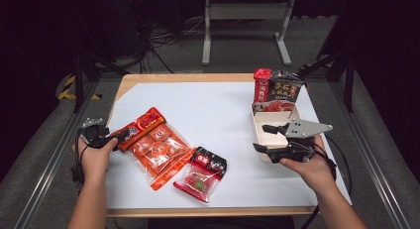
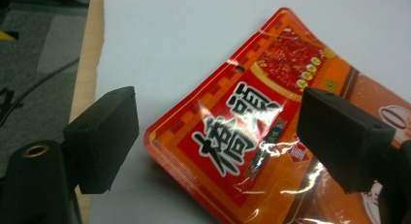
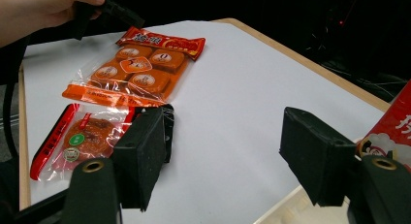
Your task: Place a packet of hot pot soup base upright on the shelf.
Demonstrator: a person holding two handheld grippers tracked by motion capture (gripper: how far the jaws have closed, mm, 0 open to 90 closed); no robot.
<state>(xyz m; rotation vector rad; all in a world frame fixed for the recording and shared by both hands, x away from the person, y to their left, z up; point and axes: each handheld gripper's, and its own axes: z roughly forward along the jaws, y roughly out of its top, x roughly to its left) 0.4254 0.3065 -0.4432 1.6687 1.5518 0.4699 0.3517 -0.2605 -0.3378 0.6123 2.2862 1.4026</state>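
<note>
An orange snack bag (image 1: 154, 145) with a red header lies flat at the left of the white sheet. My left gripper (image 1: 117, 139) is at its header end. In the left gripper view, my left gripper (image 2: 218, 112) is open and its jaws straddle the header (image 2: 232, 136) from above. A smaller red and black packet (image 1: 201, 174) lies near the front edge. My right gripper (image 1: 262, 138) hovers open over the near end of a cream tray (image 1: 254, 126), holding nothing. The right gripper view looks past my right gripper (image 3: 223, 122) to both bags (image 3: 135, 71) (image 3: 82, 136).
A red packet (image 1: 262, 84) and a dark packet (image 1: 286, 87) stand upright at the far end of the tray. The wooden table edge (image 1: 188, 78) frames the white sheet (image 1: 213, 105). Cables and a metal stand (image 1: 245, 21) lie on the floor beyond.
</note>
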